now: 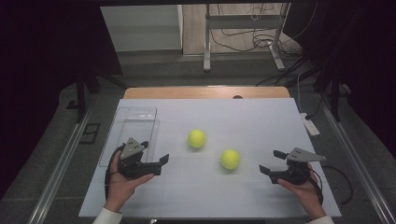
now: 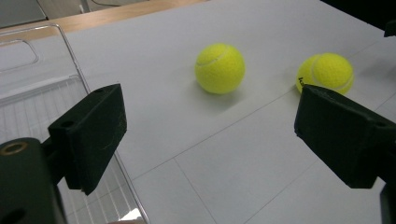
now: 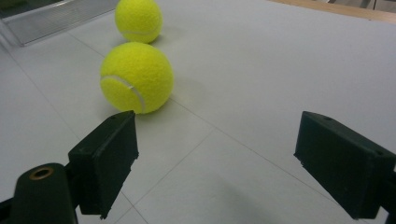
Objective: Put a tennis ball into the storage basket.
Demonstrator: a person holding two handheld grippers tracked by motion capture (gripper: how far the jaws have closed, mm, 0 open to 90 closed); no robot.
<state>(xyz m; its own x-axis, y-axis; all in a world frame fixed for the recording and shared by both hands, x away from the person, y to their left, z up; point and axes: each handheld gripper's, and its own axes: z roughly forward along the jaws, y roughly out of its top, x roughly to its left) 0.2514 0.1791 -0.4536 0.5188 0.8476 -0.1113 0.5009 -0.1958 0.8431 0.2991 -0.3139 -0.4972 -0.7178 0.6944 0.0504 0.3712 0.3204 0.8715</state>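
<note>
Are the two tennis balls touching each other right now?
Apart. The high view shows bare white table between the farther tennis ball and the nearer tennis ball; the left gripper view shows the same gap.

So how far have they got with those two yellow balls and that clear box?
Nothing looks done yet: the clear box holds no ball. Both tennis balls, the farther one and the nearer one, lie free on the white table. The left gripper and right gripper hold nothing, jaws open. Any picking up and boxing remains.
</note>
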